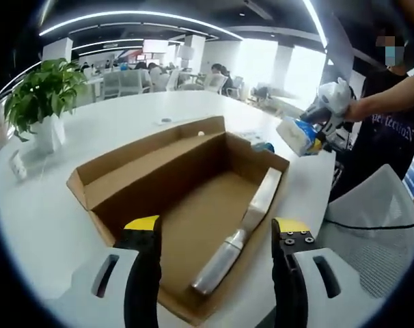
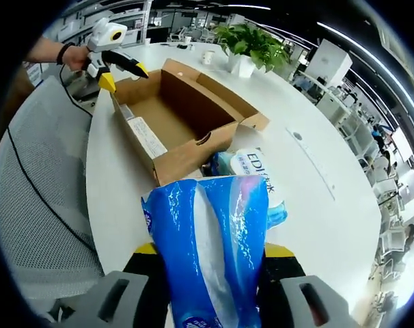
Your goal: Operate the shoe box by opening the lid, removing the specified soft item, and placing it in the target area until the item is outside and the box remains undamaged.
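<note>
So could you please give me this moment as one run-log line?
box: open, on table | right claw: shut on blue pack, outside box | left claw: open, at box

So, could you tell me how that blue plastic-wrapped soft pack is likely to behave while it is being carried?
The blue plastic-wrapped soft pack, clamped in the right hand-held gripper, looks creased, so it probably squashes rather than stays stiff. Its glossy film may be slippery. It appears light for its bulk, as it stands up from the jaws without visibly sagging.
</note>
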`<state>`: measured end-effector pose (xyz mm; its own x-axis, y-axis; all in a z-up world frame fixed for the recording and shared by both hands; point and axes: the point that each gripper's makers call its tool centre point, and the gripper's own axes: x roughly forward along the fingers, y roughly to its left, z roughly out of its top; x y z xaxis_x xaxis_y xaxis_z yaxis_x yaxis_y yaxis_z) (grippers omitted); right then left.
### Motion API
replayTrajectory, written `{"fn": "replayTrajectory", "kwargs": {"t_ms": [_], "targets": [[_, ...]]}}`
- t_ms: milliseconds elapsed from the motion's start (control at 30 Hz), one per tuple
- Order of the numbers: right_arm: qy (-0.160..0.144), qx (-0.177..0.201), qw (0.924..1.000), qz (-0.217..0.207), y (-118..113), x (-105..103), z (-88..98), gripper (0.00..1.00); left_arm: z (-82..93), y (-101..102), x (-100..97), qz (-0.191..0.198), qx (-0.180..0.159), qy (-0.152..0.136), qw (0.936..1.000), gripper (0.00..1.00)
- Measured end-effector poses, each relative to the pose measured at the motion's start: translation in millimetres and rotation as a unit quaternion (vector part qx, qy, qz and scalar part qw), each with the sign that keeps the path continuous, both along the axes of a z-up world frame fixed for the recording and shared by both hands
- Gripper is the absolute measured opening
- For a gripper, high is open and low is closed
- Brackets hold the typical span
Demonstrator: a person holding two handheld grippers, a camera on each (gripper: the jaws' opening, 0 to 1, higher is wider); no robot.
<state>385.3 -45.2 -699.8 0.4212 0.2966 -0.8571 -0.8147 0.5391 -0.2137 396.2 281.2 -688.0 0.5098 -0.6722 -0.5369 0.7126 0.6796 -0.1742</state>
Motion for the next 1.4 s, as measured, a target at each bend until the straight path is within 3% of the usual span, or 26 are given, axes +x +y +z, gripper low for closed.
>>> {"fn": "replayTrajectory", "kwargs": {"t_ms": [567, 933, 1400], "targets": [[0.013, -0.043, 0.9987, 0.022, -59, 40, -5.6, 0.47, -3.2, 14, -2.7, 0.027, 0.022, 0.006, 0.9994, 0.65], [0.023, -0.056, 0.9975, 0.037, -76, 61, -15.2, 0.48, 3.7, 18, -1.2, 0.038, 0.031, 0.002, 0.9988, 0.65], [0.038, -0.070, 0.9955, 0.051, -79, 70, -26.7, 0.48, 11.6, 23, -0.7, 0.048, 0.035, -0.004, 0.9982, 0.65]]}}
